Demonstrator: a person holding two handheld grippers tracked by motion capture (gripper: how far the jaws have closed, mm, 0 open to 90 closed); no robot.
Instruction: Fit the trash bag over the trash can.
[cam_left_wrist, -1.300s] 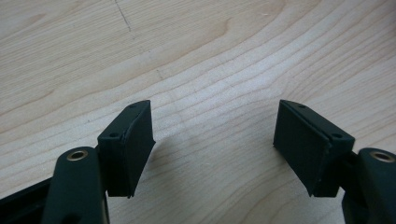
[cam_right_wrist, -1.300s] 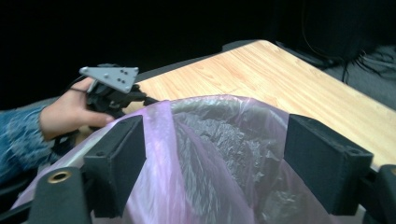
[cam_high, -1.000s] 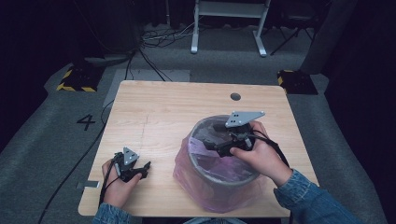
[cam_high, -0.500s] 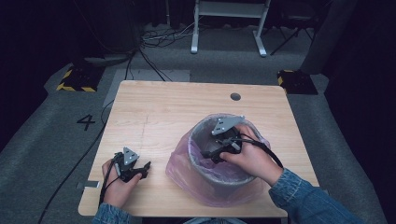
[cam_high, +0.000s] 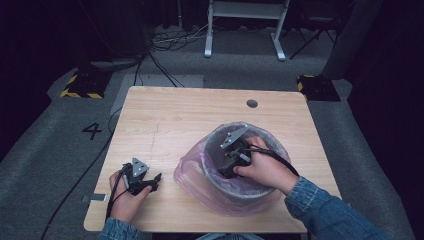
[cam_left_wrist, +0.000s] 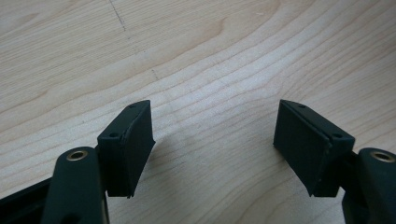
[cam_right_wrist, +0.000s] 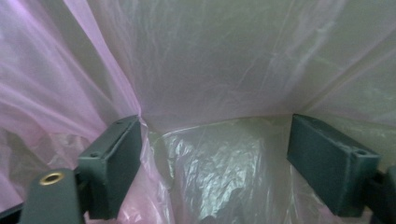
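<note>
In the high view a grey bin lined with a thin pink bag stands in the lower right part of the wooden table, the bag's loose edge spilling over the rim and down the outside towards the lower middle of the frame. The person's right hand reaches into the bin from the lower right, and the right gripper it carries points down inside; its tips are hidden by the bin wall and the hand, so only its body and grey plate can be made out there.

The right gripper view looks along the two black jaws into the bag, whose wrinkled pink film covers the upper frame. The jaws stand wide apart and have just been opening; the pads press on nothing. A fold of film runs down beside the left jaw in that view (whether it touches the pad is hard to tell), and the bag's pale, shiny bottom lies between the jaws farther off.

The left gripper sits at the lower left of the high view, in the left hand, low over the table near its front edge. In the left gripper view its jaws are wide with bare wood between them.
</note>
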